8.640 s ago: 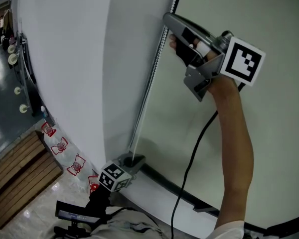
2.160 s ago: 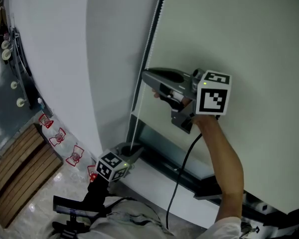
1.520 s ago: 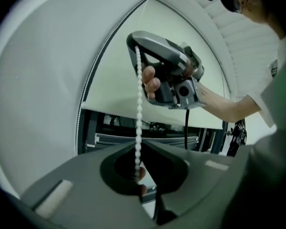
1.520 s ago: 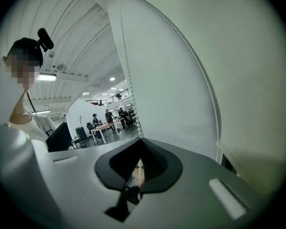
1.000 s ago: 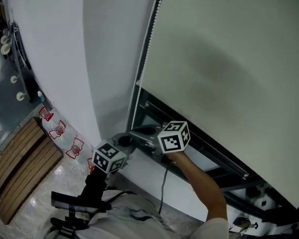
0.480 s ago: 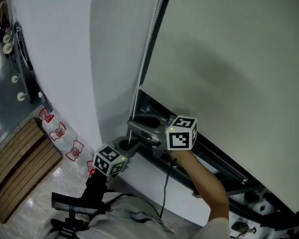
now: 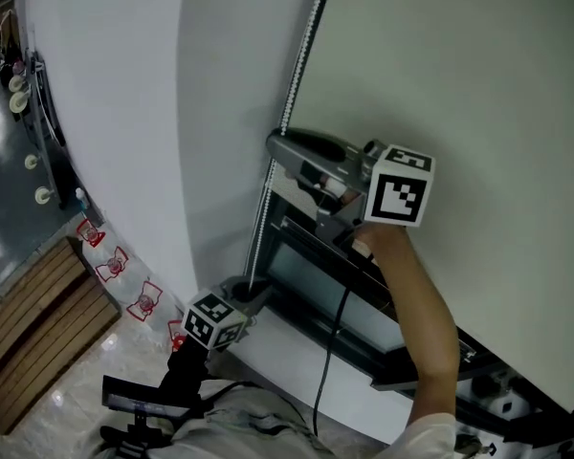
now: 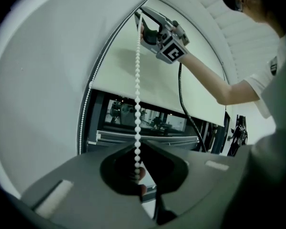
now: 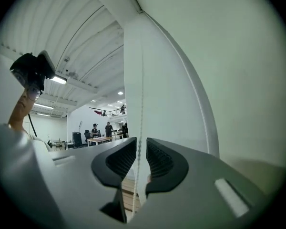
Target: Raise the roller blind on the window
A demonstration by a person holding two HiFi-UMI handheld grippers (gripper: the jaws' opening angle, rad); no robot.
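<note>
The roller blind (image 7: 459,75) is seen filling the upper right of the head view, its lower edge drawn partway up so that the dark window frame (image 7: 335,290) is exposed beneath it. The bead chain (image 7: 310,48) is hung along the blind's left edge, from the top of the frame down to the lower centre. There the chain is pinched by the left gripper (image 7: 250,292), whose jaws are pressed together on it (in the left gripper view the beads are seen running straight down into the closed jaws). The right gripper (image 7: 275,143) is held higher, at mid-frame, beside the chain. Its jaws have just been closing but are parted by a narrow gap, through which the chain is threaded without being squeezed.
</note>
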